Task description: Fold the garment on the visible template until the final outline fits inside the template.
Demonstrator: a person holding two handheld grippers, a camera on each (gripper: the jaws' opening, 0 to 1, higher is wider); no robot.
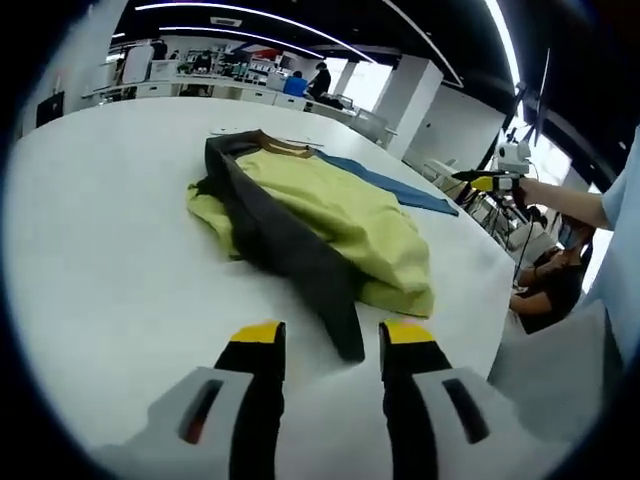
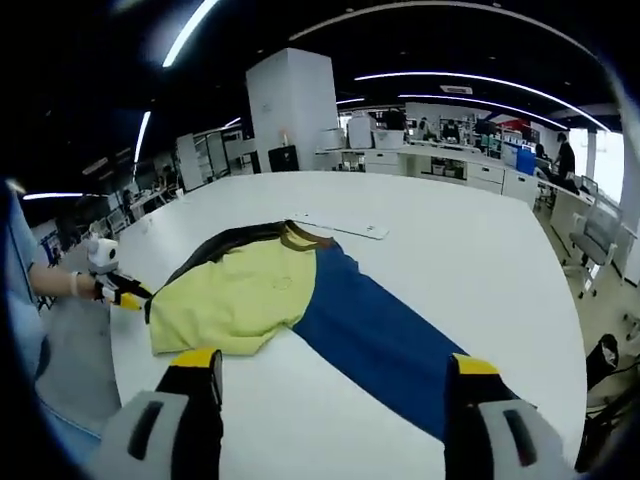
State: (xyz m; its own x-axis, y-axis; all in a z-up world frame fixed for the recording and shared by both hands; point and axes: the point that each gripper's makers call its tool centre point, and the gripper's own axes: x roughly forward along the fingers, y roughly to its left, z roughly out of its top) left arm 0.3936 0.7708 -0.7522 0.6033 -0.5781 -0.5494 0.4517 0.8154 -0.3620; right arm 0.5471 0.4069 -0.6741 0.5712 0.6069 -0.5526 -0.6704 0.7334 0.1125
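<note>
White table (image 2: 470,250): folded garment (image 2: 240,290) over blue template (image 2: 385,345).

- A large white tabletop (image 1: 110,250) with a rounded edge is seen in both views.
- A dark ceiling is crossed by long strip lights (image 2: 185,30).
- A broad white pillar (image 2: 290,110) is set behind the tabletop in the right gripper view; another white pillar (image 1: 410,95) is seen in the left gripper view.
- Rows of white desks (image 2: 450,165) loaded with equipment are placed at the back.
- Bright windows (image 1: 368,85) are seen far off.
- A grey floor (image 2: 70,360) is visible beside the tabletop.
</note>
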